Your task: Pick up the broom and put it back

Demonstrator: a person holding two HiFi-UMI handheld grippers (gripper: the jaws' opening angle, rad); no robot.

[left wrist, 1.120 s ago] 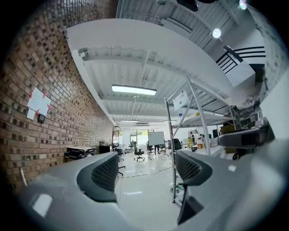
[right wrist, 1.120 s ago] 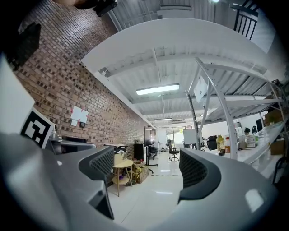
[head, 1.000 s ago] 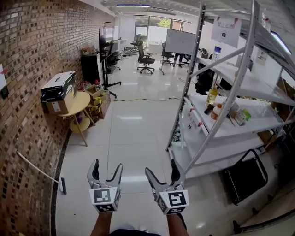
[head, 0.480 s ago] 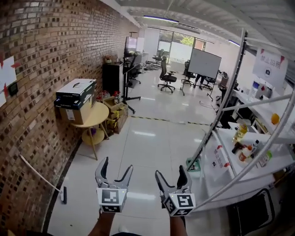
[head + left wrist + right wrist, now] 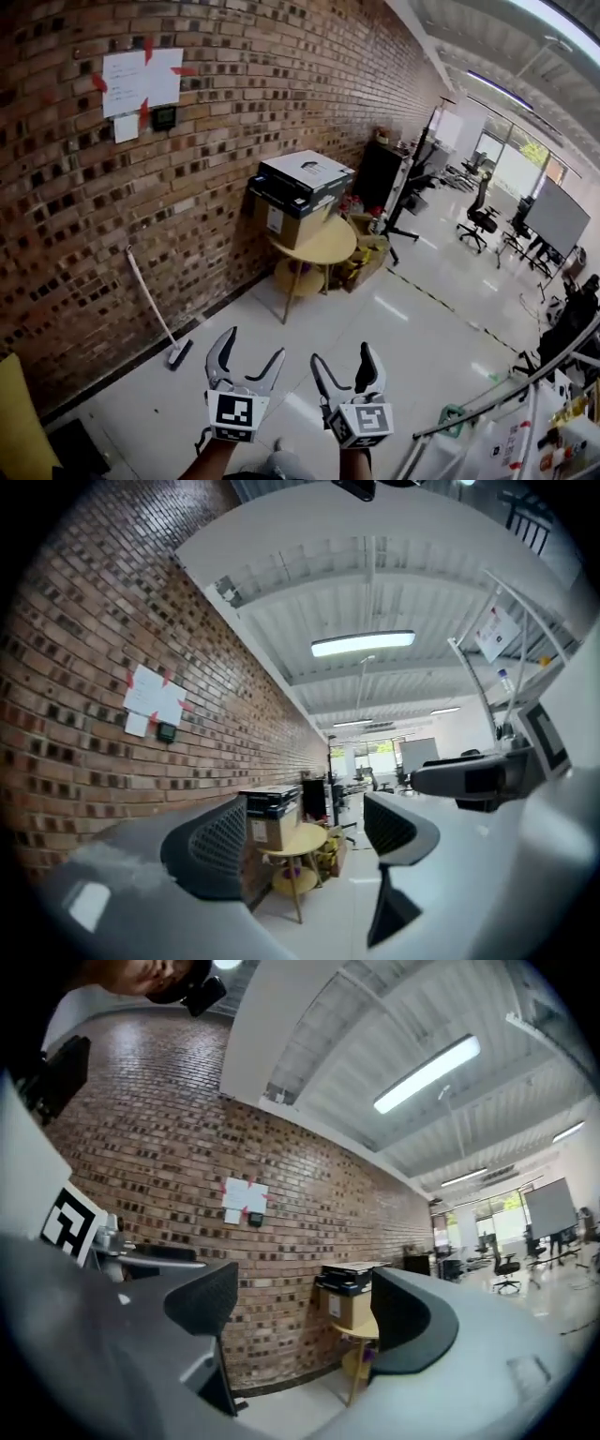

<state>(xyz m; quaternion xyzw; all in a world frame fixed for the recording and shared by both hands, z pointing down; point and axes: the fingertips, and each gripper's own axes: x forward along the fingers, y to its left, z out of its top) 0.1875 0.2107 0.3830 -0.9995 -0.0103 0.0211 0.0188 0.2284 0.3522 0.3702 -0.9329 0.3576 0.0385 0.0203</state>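
Observation:
The broom (image 5: 152, 300) leans against the brick wall in the head view, its white handle slanting down to a dark head (image 5: 178, 354) on the floor. Both grippers are held level side by side at the bottom of that view, right of the broom and well short of it. My left gripper (image 5: 251, 349) (image 5: 305, 841) has its jaws wide apart and closing a little, with nothing between them. My right gripper (image 5: 342, 361) (image 5: 305, 1312) stands open and empty. I cannot make out the broom for certain in either gripper view.
A round wooden table (image 5: 314, 248) with stacked boxes (image 5: 298, 183) stands by the wall beyond the broom. Paper sheets (image 5: 141, 80) are taped on the bricks. White shelf rails (image 5: 506, 412) are at the lower right, a yellow object (image 5: 19, 422) at the lower left.
The view has swung left from the shelving toward the brick wall. The broom has come from the far left edge to nearer the middle. Both grippers stay side by side.

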